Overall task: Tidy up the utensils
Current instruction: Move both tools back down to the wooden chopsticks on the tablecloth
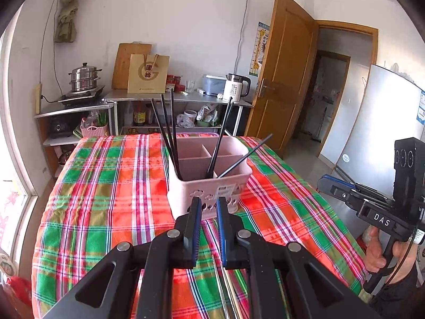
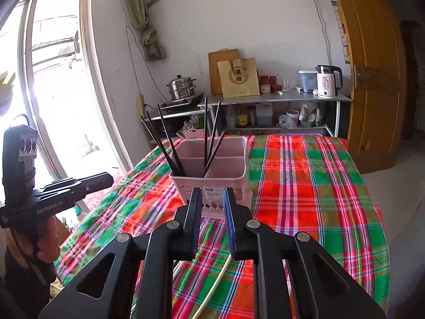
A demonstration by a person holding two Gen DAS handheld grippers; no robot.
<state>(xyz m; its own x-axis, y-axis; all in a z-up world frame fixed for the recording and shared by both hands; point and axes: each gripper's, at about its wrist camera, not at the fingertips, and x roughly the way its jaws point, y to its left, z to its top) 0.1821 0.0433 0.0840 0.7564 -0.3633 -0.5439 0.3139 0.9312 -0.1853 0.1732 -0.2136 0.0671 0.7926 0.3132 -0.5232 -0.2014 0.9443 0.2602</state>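
only right wrist view shows window (image 2: pixel 53 79).

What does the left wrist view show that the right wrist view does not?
Only the left wrist view shows the grey fridge, the open doorway and the right gripper held from the side. Only the right wrist view shows the bright window and the left gripper from the side. Both show the pink caddy with black chopsticks on the checked tablecloth, the white kettle and the steel pot.

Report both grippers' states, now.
Left gripper: slightly open, nothing between the pads.
Right gripper: slightly open, nothing between the pads.
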